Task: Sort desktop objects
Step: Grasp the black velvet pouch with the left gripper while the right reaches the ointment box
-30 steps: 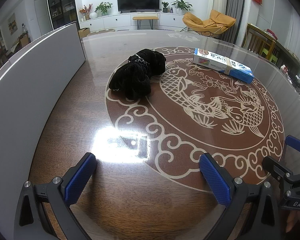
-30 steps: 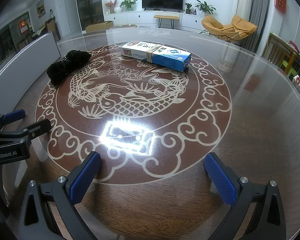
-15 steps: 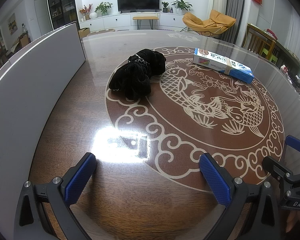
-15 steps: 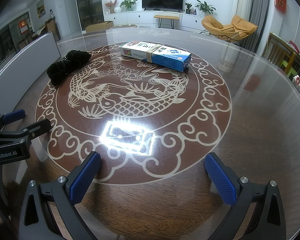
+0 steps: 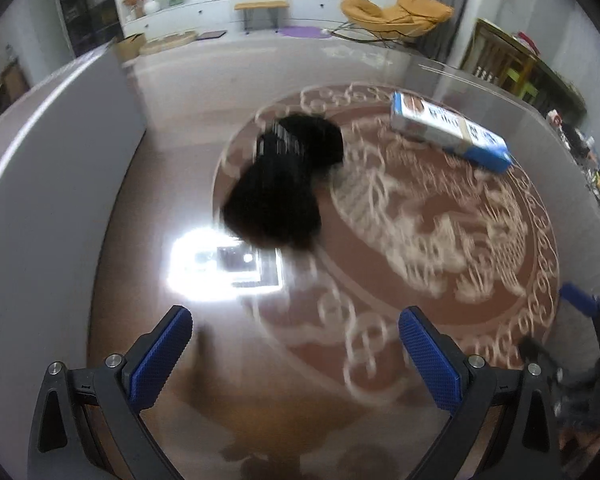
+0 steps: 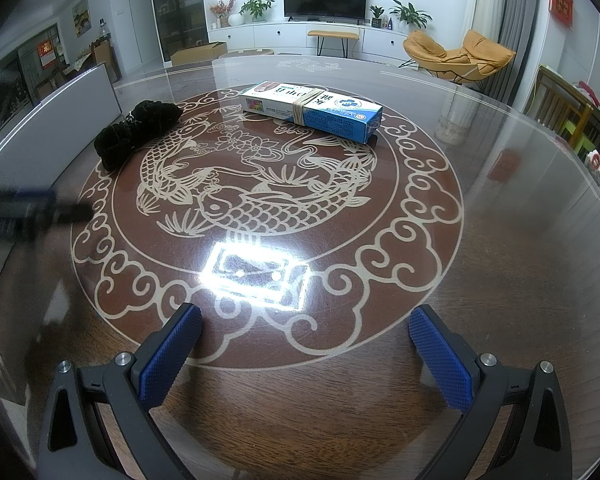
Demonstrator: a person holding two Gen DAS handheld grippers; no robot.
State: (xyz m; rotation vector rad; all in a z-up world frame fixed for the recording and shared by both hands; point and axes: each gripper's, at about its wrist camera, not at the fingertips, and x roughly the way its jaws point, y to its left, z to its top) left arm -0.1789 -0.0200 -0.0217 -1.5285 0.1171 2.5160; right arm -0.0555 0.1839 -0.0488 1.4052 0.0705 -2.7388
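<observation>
On the round table [image 6: 500,280], the near half lies bare, while a black fabric bundle [image 6: 136,132] near the left edge, a banded box [image 6: 312,110] toward the far edge and a white panel [image 6: 60,120] along the left edge obstruct.

**Dark wood, cream carp, blue pads**

The table [image 6: 500,300] is dark brown wood under a glossy top, with a reddish-brown round medallion [image 6: 412,184] drawn in cream: two scaled carp, a lotus, and a border of curling clouds. The cloth [image 6: 136,132] is plain black. The box [image 6: 312,110] is white at one end and blue at the other, with a tan band around its middle. Both grippers [image 5: 296,344] [image 6: 306,340] are black with blue, cross-hatched pads [image 6: 440,364]. The panel [image 5: 40,200] is pale grey.
</observation>
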